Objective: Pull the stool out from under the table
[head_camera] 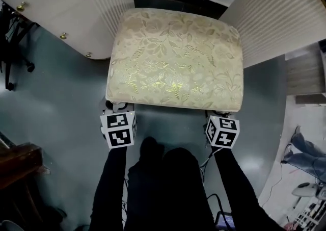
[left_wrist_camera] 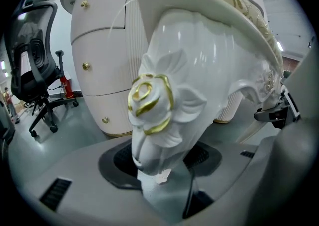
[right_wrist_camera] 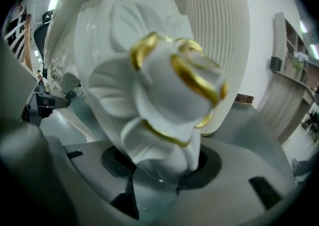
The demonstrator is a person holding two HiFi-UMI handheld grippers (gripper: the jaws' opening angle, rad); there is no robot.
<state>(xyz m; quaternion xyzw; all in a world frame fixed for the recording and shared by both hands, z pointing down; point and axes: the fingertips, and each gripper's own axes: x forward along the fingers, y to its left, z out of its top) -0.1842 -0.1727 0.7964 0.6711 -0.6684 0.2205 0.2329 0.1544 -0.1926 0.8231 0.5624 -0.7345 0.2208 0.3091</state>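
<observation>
Cream floral brocade tops the stool (head_camera: pixel 175 59), which stands on the grey floor (head_camera: pixel 61 87). Its rear edge sits at the gap between the table's fluted pedestals (head_camera: pixel 285 16); most of the seat is out in front.

Left gripper (head_camera: pixel 117 108): fingers pinch the front-left leg (left_wrist_camera: pixel 164 115), white carved, gold-edged rose.

Right gripper (head_camera: pixel 220 114): fingers clamp the front-right leg (right_wrist_camera: pixel 159 100), same carving.

Rounded drawer unit (left_wrist_camera: pixel 99 60) stands to the left, just beside the stool. Its drawers have gold knobs and are closed, so their contents are hidden. Black office chair (left_wrist_camera: pixel 35 55) stands beyond it.
</observation>
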